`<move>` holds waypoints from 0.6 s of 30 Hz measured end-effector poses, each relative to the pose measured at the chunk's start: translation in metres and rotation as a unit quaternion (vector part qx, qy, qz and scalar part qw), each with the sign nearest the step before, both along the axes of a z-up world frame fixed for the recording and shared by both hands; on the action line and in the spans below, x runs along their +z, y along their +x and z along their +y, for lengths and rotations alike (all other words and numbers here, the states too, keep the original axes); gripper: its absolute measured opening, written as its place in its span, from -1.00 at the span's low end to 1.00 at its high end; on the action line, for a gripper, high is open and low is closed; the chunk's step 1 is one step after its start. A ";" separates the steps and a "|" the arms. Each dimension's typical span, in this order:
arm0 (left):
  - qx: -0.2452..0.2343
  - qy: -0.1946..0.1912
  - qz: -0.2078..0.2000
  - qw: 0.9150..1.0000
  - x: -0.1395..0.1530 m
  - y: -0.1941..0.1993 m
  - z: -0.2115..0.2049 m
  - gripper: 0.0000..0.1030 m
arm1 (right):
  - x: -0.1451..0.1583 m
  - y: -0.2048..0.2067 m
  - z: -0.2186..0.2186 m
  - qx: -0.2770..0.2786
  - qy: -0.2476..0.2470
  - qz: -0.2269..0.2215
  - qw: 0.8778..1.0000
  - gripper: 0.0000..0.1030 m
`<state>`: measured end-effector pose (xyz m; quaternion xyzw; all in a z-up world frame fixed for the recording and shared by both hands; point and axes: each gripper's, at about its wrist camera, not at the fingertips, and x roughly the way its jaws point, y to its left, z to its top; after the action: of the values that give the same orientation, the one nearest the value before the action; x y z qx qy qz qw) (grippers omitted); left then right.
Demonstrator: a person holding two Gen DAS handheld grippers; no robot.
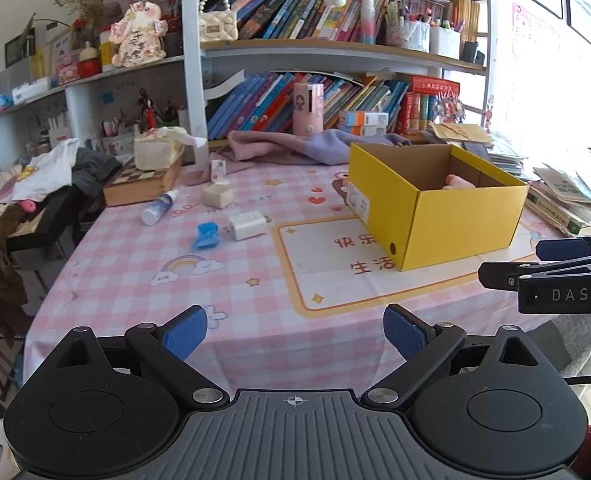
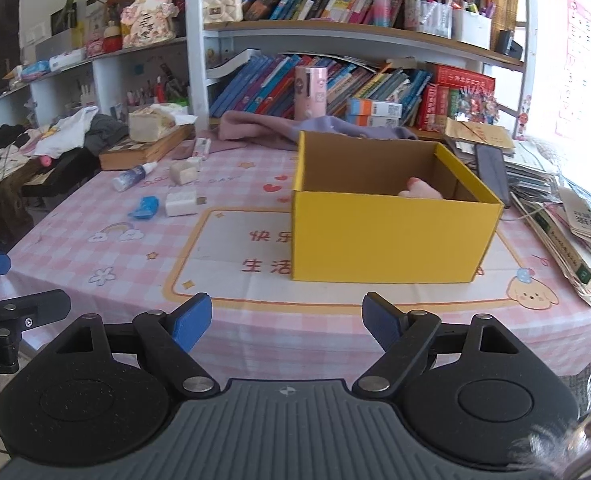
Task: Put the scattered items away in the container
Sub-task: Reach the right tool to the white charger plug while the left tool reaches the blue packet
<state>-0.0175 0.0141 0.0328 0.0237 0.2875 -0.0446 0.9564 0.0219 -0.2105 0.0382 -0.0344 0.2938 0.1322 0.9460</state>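
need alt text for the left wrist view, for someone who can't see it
An open yellow cardboard box sits on a pink checked tablecloth with something pink inside, while a small spray bottle, a blue clip, a white charger and a small white box lie scattered to its left. The left gripper, jaws open and empty, fills the foreground; bookshelves stand behind.

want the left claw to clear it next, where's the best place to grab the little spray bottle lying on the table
Grip the spray bottle across the middle of its round body, coming from above with the fingers straddling its sides. It lies flat on the tablecloth, white cap toward the wooden box, so the narrow width probably suits the left claw.
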 end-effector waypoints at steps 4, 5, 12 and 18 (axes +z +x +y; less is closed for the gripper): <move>0.017 -0.001 -0.002 1.000 0.002 -0.005 0.012 0.88 | 0.001 -0.003 0.015 0.023 -0.005 0.002 1.000 0.59; 0.024 -0.004 -0.002 1.000 0.002 -0.006 0.016 0.88 | 0.001 -0.003 0.019 0.031 -0.007 0.003 0.999 0.59; 0.046 -0.008 -0.002 0.999 0.004 -0.010 0.032 0.88 | 0.006 -0.002 0.045 0.076 -0.017 0.000 0.997 0.59; 0.076 -0.011 0.004 0.997 0.002 -0.013 0.047 0.88 | 0.007 0.005 0.067 0.109 -0.017 -0.002 0.994 0.59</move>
<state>-0.0305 0.0616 0.0349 -0.0090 0.2917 0.0245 0.9562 0.0268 -0.1432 0.0455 -0.0828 0.2889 0.2294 0.9258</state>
